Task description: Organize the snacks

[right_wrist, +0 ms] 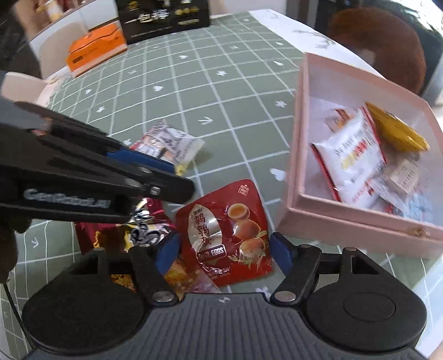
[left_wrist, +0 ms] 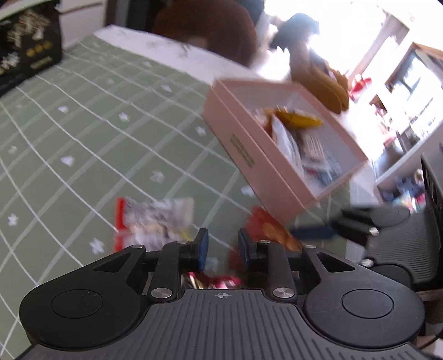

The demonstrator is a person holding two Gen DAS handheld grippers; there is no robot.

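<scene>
Two hand-held grippers we held: the left hand-held gripper (right_wrist: 177, 180) clenched empty, the right hand-held gripper (right_wrist: 221, 252) released around the quail-egg pouch (right_wrist: 229, 229).

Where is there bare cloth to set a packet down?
Free: the green cloth between the black box, orange box and pink box. Crowded: the near edge, where loose packets lie around the quail egg pouch under both grippers.
</scene>
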